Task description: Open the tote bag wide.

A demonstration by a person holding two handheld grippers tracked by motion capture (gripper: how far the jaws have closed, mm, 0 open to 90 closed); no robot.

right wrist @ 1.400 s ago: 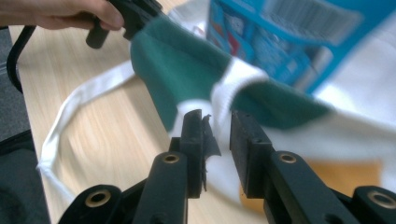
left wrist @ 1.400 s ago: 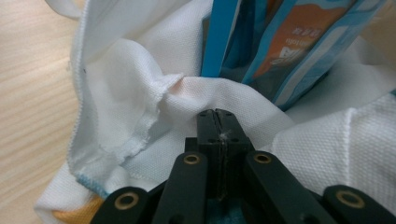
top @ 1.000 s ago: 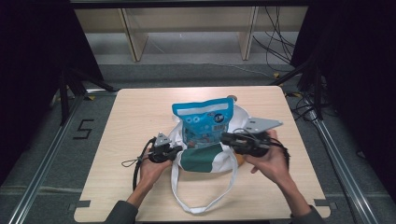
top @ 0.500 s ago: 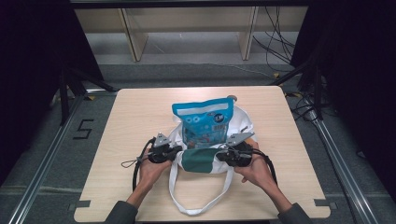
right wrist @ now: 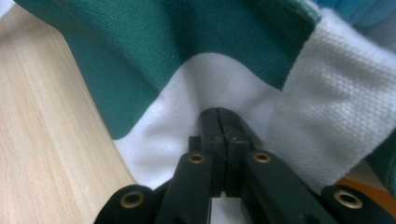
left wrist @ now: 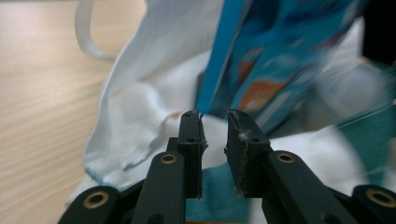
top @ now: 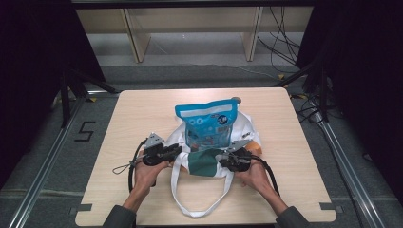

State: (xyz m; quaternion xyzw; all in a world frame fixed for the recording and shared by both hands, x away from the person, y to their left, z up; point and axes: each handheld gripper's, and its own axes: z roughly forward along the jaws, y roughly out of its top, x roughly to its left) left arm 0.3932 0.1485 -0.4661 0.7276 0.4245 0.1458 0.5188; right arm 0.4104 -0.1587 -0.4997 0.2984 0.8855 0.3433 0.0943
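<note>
Cloth tote bag (top: 209, 164), soft and floppy, lies near me at mid-table with a blue snack pouch (top: 206, 124) in it. My right tongs (right wrist: 223, 116) pinch its hem; my left tongs (left wrist: 215, 122) (just opening) hold nothing. Best grip: the rim.

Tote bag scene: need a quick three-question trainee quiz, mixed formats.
1. True or false: the blue snack pouch lies flat beside the tote bag.
2. Which gripper has a gap between its jaws: A) left gripper B) right gripper?
3. Fill in: the right gripper's jaws are pinched on the bag's ___ fabric.

Key:
1. False; it stands in the bag's mouth.
2. A; its jaws have just been opening, with nothing between them.
3. White, just below the green panel.
</note>
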